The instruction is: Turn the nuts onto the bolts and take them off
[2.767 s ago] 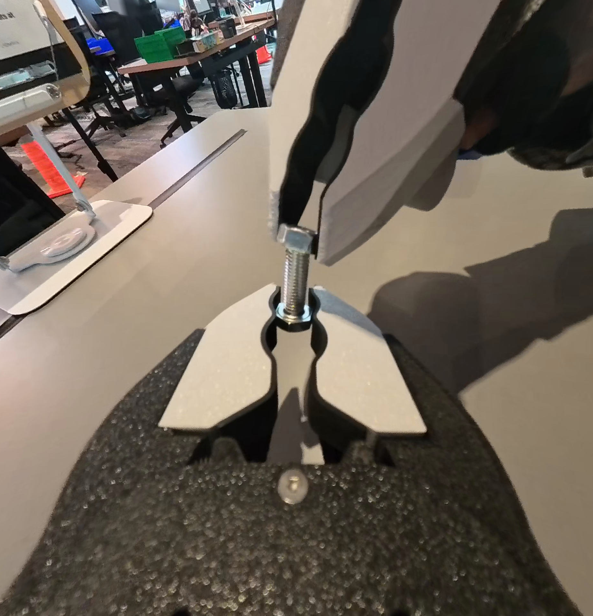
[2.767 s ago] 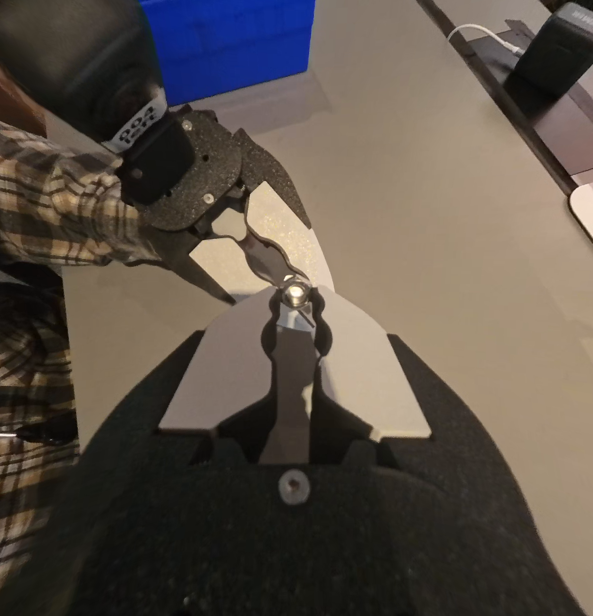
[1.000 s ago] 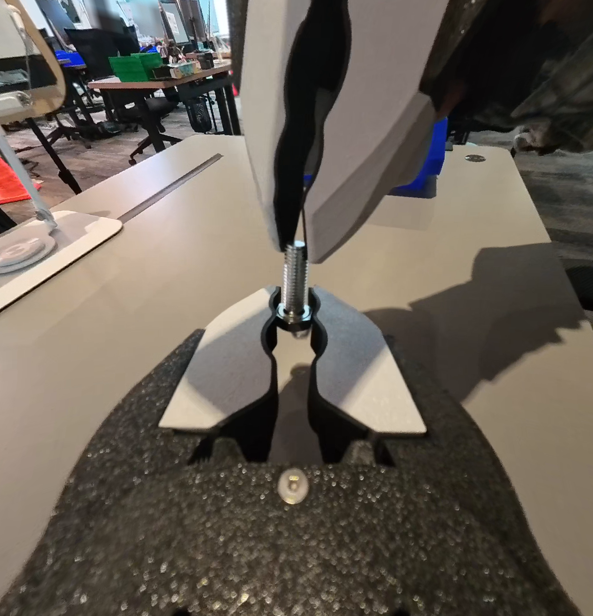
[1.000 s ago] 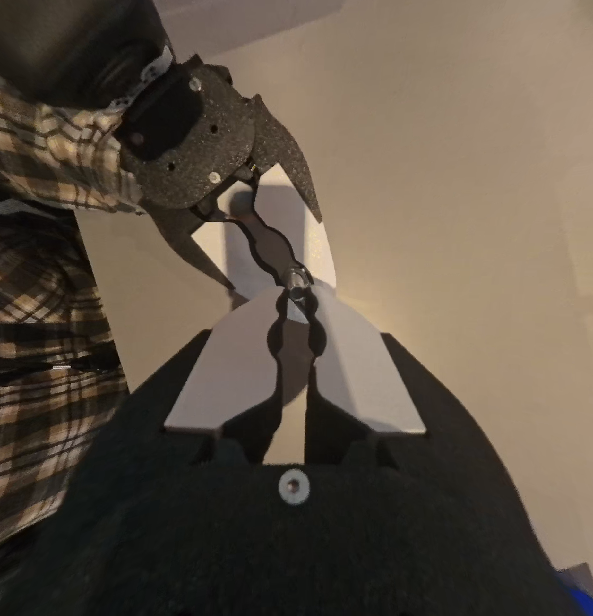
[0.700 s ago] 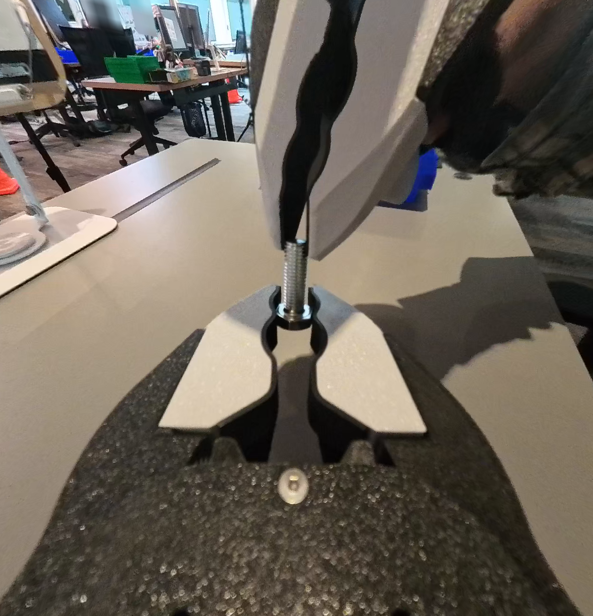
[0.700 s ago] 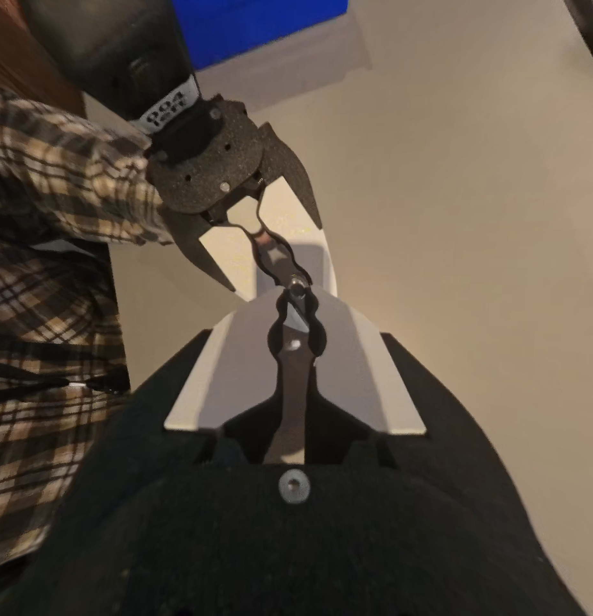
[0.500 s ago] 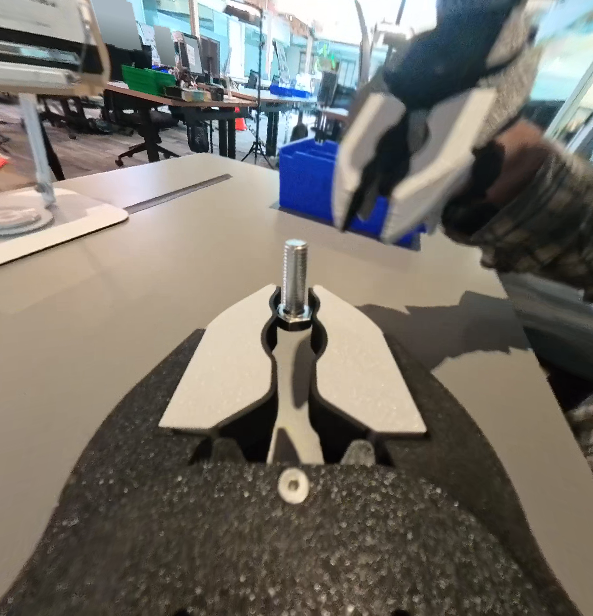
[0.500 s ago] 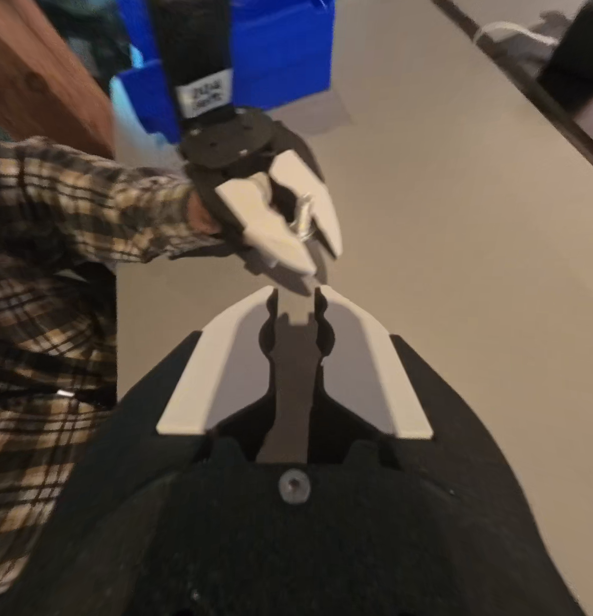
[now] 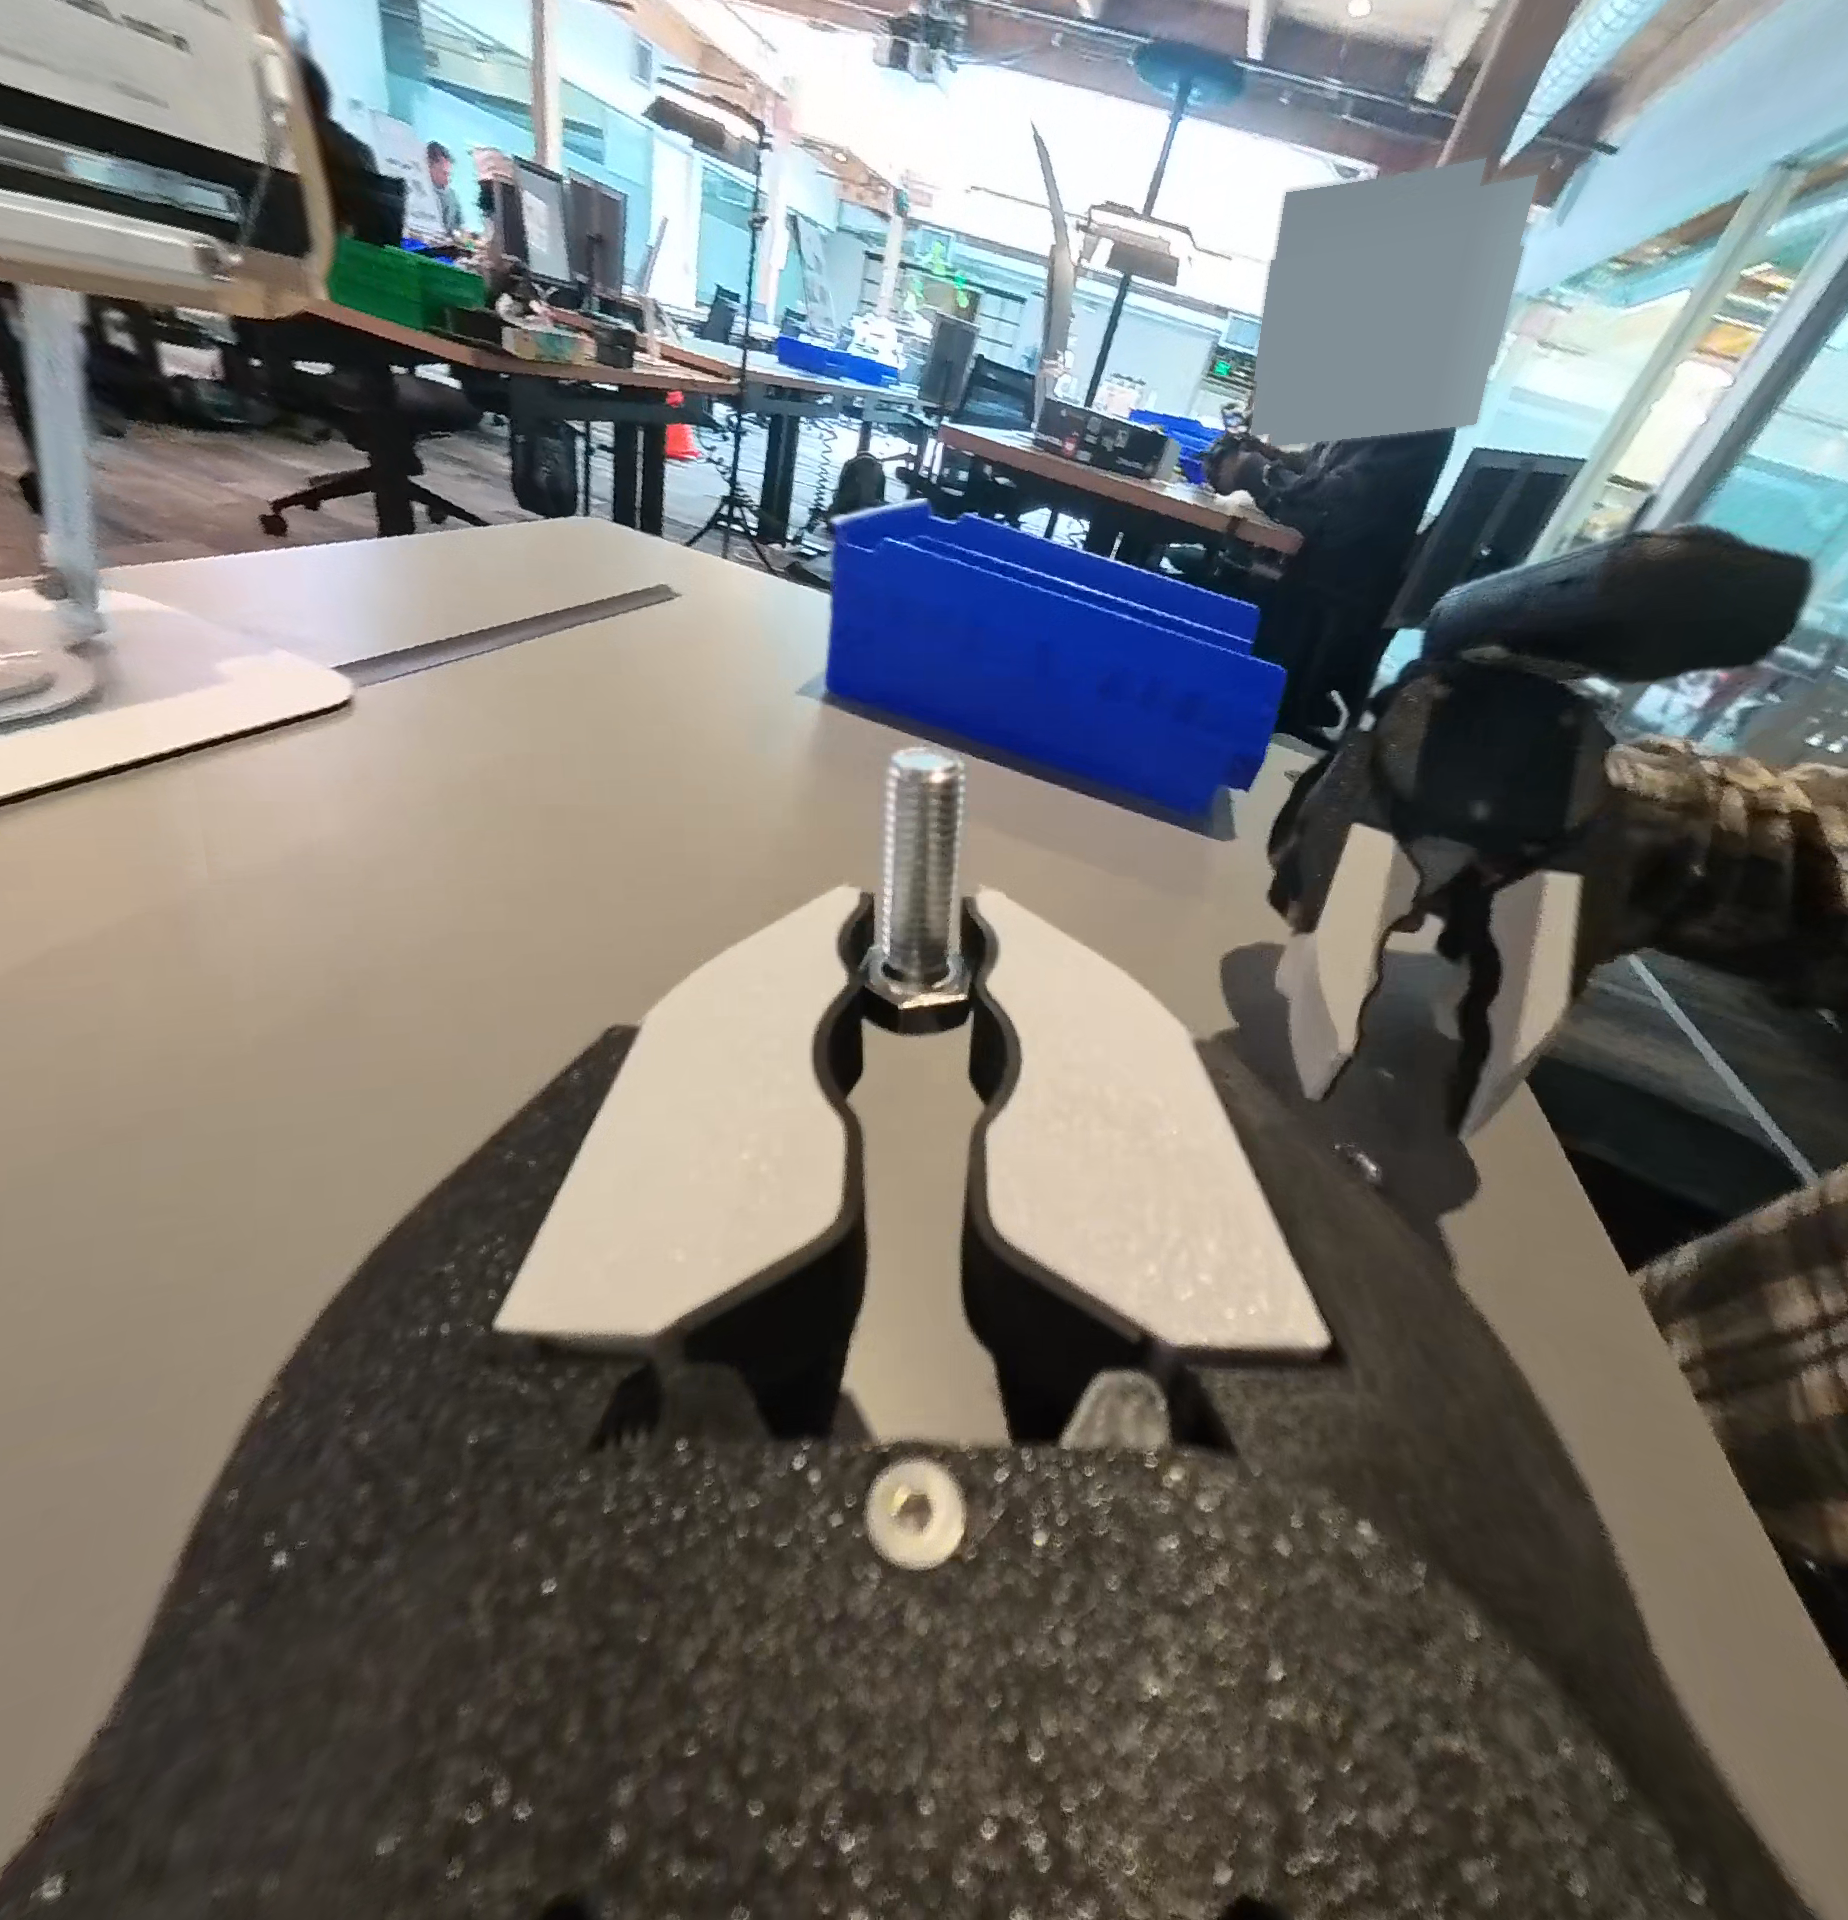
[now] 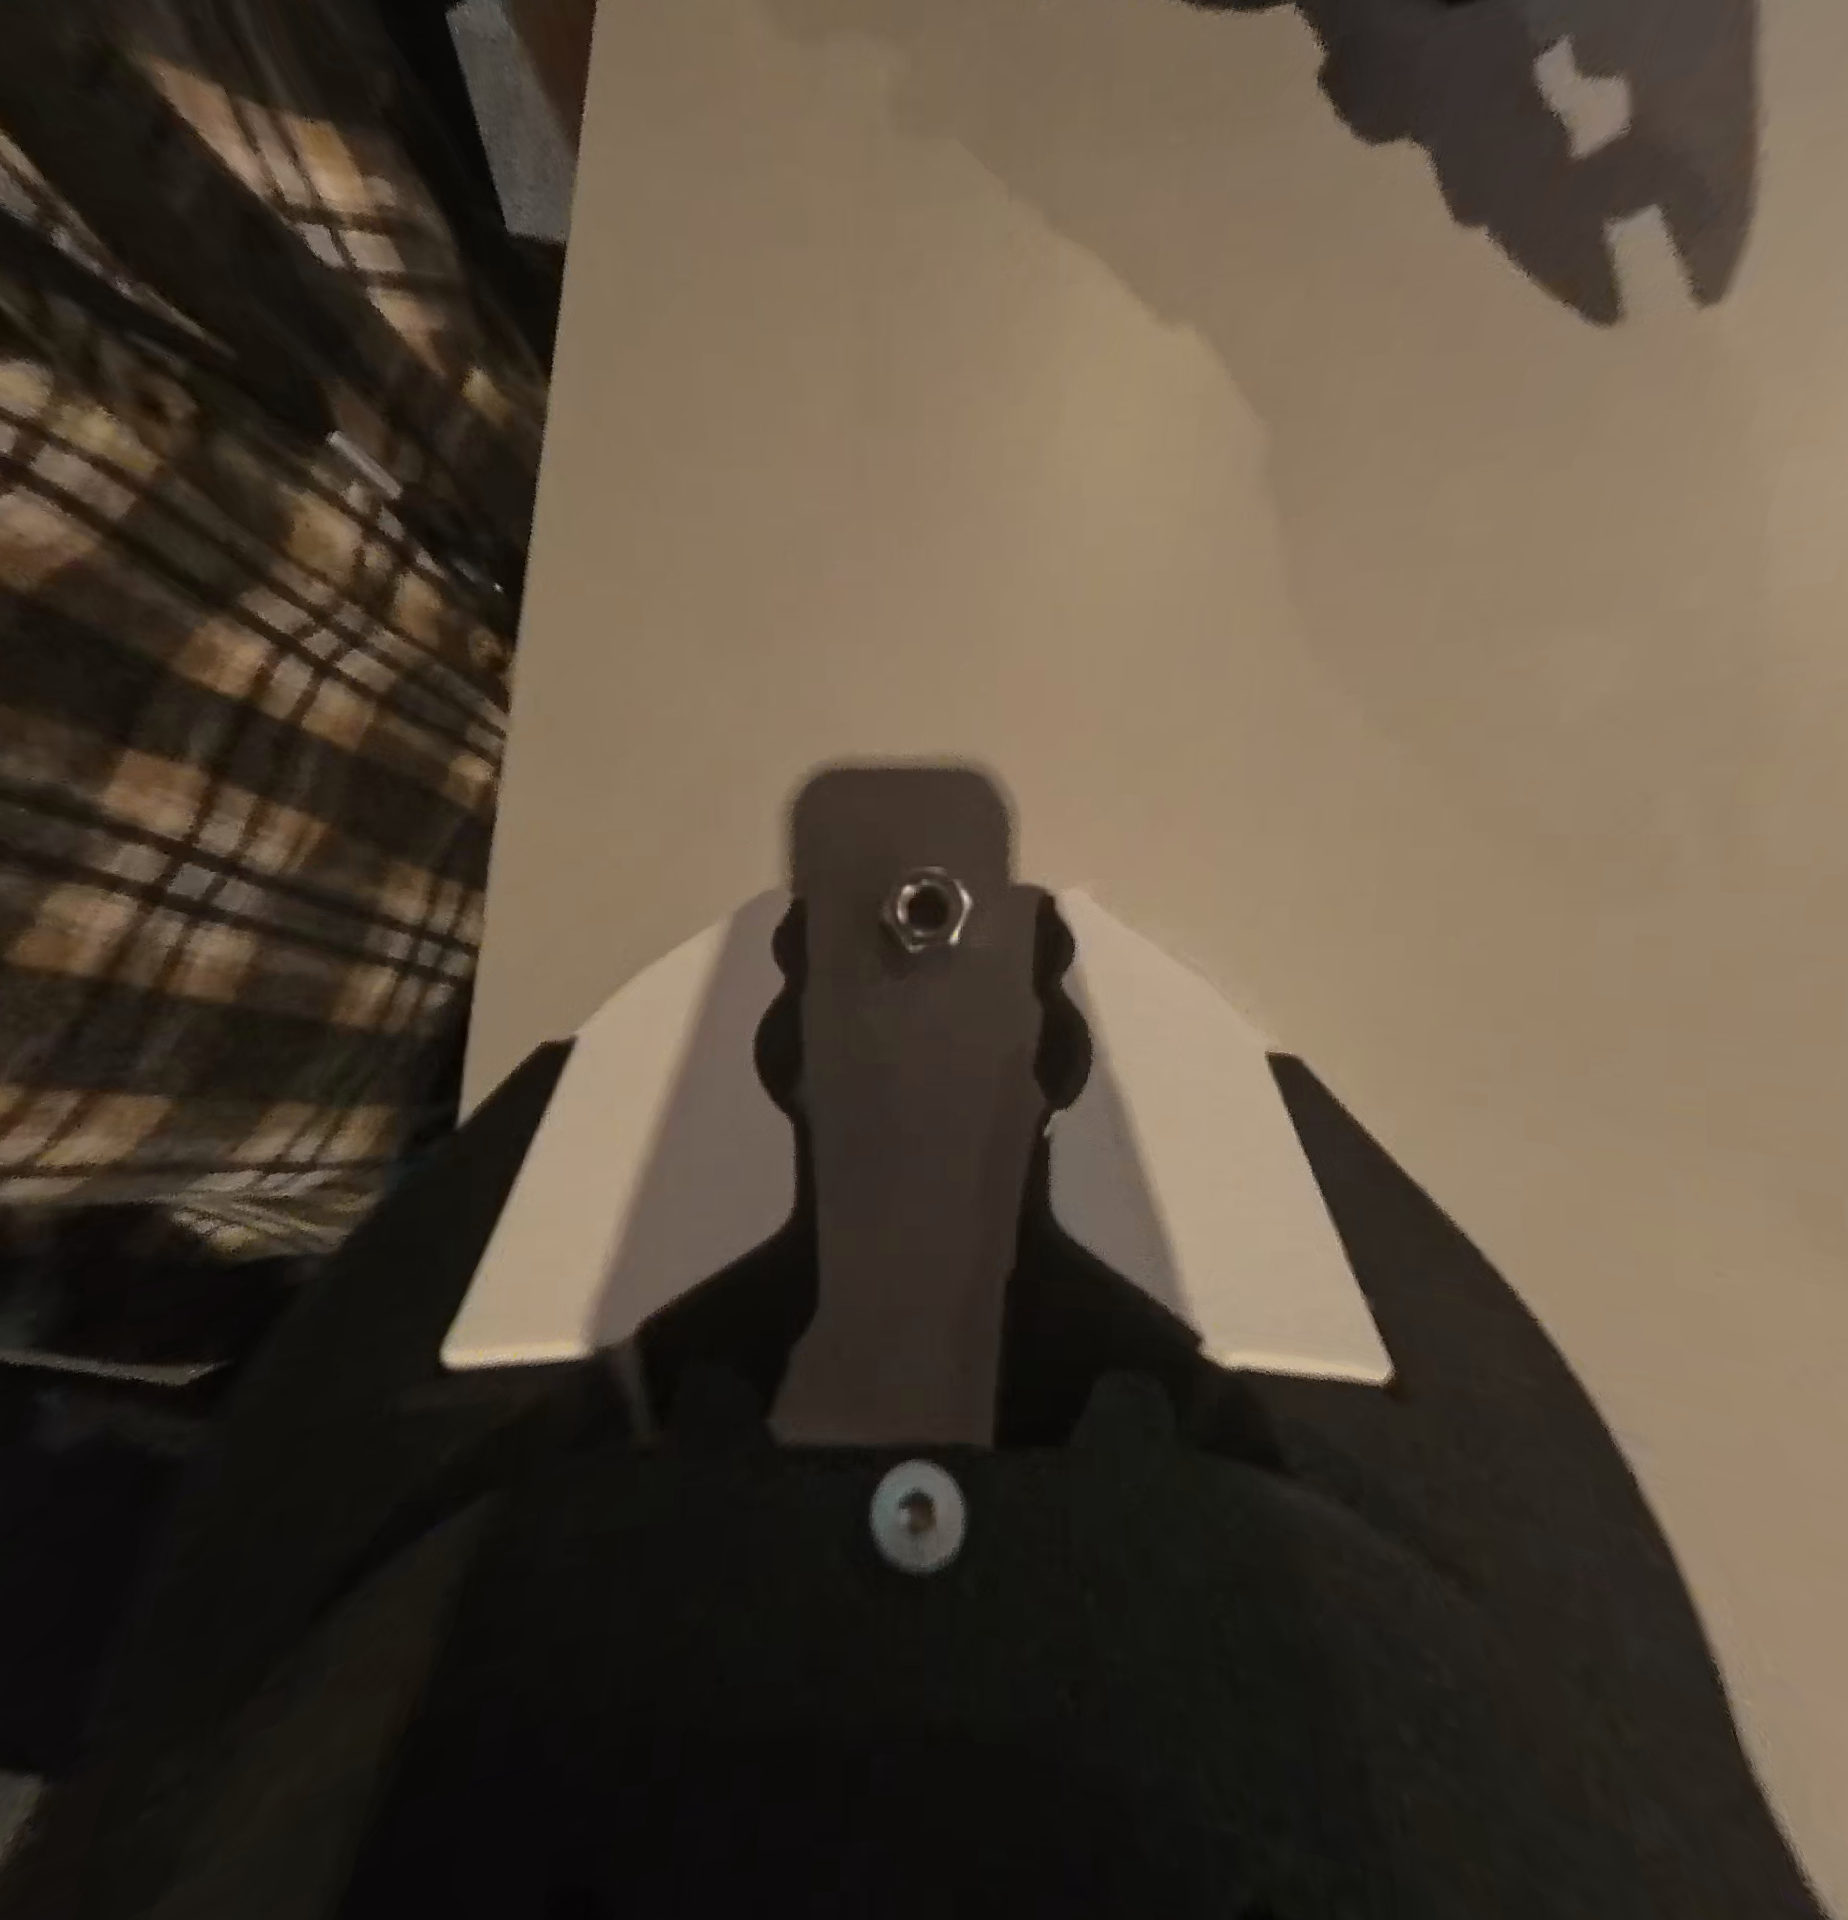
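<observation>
In the left wrist view my left gripper (image 9: 915, 935) is shut on the hex head of a steel bolt (image 9: 922, 862). It holds the bolt upright with the bare thread pointing up. My right gripper (image 9: 1408, 1091) hangs to the right, fingers pointing down at the grey table (image 9: 380, 935). In the right wrist view the right gripper (image 10: 915, 914) is open. A small steel nut (image 10: 922, 916) lies flat on the table between its fingertips, in their shadow and touching neither finger.
A blue bin (image 9: 1045, 675) stands at the table's far side behind the bolt. A white stand base (image 9: 120, 686) is at far left beside a cable slot (image 9: 504, 639). The table's near edge (image 10: 530, 665) runs beside a person's plaid shirt (image 10: 224, 623). The grippers' ends are close to 20 cm from one another.
The right gripper, earlier shut on the nut at the bolt's thread tip, has come off the bolt, swung right and down to the table and opened. The left gripper still holds the bolt.
</observation>
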A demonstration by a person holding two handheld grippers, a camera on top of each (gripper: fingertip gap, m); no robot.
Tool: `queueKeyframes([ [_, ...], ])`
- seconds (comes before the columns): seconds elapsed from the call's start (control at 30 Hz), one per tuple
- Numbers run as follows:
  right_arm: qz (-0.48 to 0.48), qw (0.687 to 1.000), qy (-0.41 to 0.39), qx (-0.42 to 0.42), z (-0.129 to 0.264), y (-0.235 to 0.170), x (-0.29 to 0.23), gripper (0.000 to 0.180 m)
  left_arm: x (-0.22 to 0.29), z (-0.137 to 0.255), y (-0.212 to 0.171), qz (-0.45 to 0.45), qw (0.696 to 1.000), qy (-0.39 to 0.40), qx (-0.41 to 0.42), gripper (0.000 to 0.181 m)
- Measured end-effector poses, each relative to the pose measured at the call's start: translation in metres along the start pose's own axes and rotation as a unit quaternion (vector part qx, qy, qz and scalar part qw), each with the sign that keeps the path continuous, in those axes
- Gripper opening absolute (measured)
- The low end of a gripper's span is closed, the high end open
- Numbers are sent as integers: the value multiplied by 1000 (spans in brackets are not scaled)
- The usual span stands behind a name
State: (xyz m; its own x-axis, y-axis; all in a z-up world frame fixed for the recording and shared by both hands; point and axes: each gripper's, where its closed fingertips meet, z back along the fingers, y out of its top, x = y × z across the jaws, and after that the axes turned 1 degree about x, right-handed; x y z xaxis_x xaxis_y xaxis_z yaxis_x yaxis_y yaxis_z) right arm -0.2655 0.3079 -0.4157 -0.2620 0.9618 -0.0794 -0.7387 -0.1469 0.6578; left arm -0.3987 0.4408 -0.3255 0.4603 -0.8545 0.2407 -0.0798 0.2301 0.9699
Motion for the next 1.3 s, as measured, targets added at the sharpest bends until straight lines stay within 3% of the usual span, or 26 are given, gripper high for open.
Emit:
queueKeyframes([
  [0.33,-18,999,-33,10,-14,3,18,30,22,-8,-5,-11,998,-65,5,15],
  [0.57,-95,984,-55,142,18,45,37,25,33,-9,-3,-32,996,-78,4,15],
  [0.9,-52,994,-59,73,-4,7,18,40,49,-7,8,-55,992,-110,37,15],
  [1.3,-35,997,-64,-9,-14,-9,4,29,54,-2,20,-68,986,-119,91,15],
])
